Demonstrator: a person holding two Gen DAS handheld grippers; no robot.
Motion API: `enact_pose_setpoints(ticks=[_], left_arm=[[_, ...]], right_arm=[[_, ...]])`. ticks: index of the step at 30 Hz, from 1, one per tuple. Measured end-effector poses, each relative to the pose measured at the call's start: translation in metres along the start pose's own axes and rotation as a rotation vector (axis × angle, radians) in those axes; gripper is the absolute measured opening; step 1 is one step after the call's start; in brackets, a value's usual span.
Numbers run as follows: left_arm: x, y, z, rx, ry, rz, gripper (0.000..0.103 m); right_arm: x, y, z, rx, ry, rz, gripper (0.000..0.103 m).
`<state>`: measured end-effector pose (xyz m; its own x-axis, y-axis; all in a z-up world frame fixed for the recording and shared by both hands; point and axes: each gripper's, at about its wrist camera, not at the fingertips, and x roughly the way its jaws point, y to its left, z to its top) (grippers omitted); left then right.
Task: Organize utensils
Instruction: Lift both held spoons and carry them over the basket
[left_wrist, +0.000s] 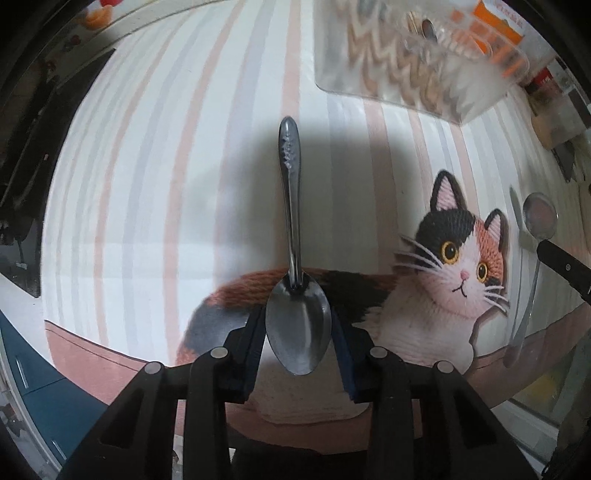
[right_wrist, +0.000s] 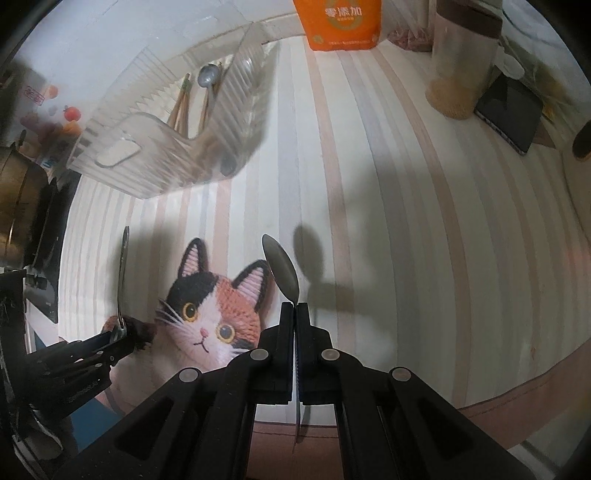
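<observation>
Steel spoons: light, stiff, slick. Left gripper (left_wrist: 297, 325) pinching dark spoon (left_wrist: 295, 258) across bowl, slip-prone; right gripper (right_wrist: 294, 314) clamping second spoon (right_wrist: 282, 267) at neck, firmer.

A table is covered by a striped cloth (right_wrist: 369, 184) printed with a cat (right_wrist: 207, 314); hard shadows are cast on it.
</observation>
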<state>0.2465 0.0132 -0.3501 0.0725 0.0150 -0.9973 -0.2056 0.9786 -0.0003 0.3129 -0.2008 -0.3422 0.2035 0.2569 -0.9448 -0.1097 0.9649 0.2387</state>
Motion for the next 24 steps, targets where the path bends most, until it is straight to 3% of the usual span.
enact_pose_setpoints(ticks=[9,16,19,24], left_arm=[[-0.045,0.018,0.019,-0.055,-0.116,0.027,0.032],[-0.107,0.034,0.035,-0.083,-0.249,0.030,0.032],[-0.146,0.045,0.043,-0.076,-0.321,0.015,0.032],[-0.190,0.026,0.075,-0.051,-0.422,-0.052,0.032]], right_arm=[[-0.028,0.014,0.018,-0.011,-0.048,0.051,0.001],[-0.060,0.032,0.042,-0.028,-0.105,0.100,0.001],[-0.078,0.035,0.054,-0.020,-0.144,0.121,0.001],[-0.112,0.042,0.086,-0.009,-0.219,0.157,0.001]])
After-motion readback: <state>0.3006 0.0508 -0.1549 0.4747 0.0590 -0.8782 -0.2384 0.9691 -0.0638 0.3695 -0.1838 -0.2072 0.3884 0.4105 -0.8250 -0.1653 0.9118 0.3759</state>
